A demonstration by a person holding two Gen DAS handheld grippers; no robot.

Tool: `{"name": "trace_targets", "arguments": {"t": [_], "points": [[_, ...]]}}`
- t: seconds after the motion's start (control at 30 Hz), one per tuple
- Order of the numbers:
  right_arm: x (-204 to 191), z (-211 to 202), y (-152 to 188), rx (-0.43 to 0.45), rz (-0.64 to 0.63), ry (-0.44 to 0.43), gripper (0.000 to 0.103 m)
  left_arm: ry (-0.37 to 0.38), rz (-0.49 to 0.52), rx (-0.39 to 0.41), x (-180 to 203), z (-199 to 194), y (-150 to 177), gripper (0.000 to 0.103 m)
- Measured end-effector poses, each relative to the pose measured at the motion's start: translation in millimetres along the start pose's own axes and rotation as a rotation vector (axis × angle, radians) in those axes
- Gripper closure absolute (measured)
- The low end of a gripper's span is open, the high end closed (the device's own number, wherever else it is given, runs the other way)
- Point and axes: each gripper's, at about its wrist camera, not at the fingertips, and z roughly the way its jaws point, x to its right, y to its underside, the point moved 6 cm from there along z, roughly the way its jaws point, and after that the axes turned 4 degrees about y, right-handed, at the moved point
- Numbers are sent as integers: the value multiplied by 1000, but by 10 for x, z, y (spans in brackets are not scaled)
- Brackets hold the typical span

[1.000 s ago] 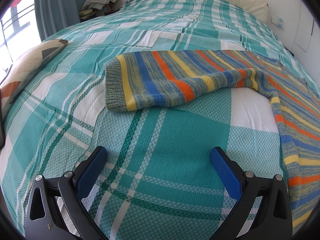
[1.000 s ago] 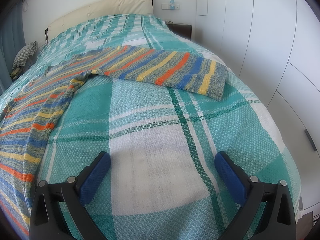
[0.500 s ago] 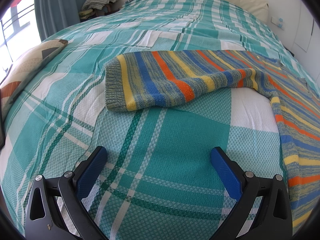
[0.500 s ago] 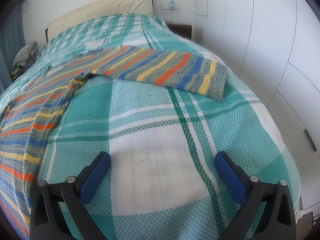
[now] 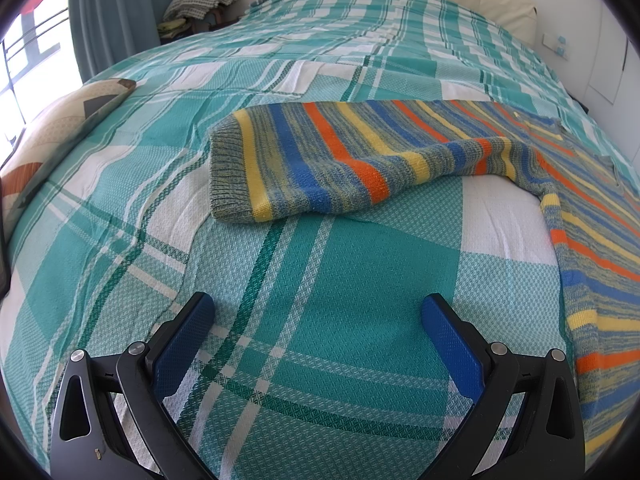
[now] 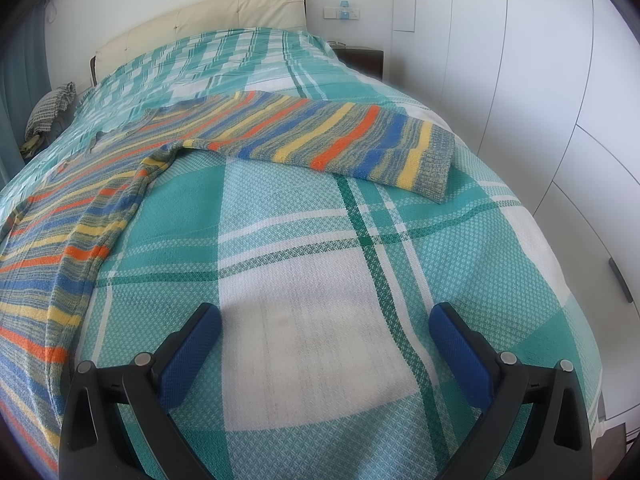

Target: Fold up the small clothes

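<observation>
Plainly: striped sweater [image 5: 360, 160] unlabelled; both tongs agape.

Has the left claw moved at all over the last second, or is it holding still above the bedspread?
No. The left claw frames the same dark green plaid line of the bedspread, and the striped sweater's cuff sits unchanged.

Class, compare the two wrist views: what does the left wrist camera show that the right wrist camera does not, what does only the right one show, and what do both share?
Only the left wrist view: the window, the blue curtain, a patterned cushion, and the open left gripper.

Only the right wrist view: white wardrobe doors, a dark bedside table, and the open right gripper.

Both: the striped sweater spread flat on the teal plaid bedspread, with the cream headboard behind.
</observation>
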Motion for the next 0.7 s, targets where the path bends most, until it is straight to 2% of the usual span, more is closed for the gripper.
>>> {"name": "trace_targets", "arguments": {"t": [0.7], "points": [[29,23,-9,-5,-13,23,0,0,0,0,-2,-5,0,0]]}}
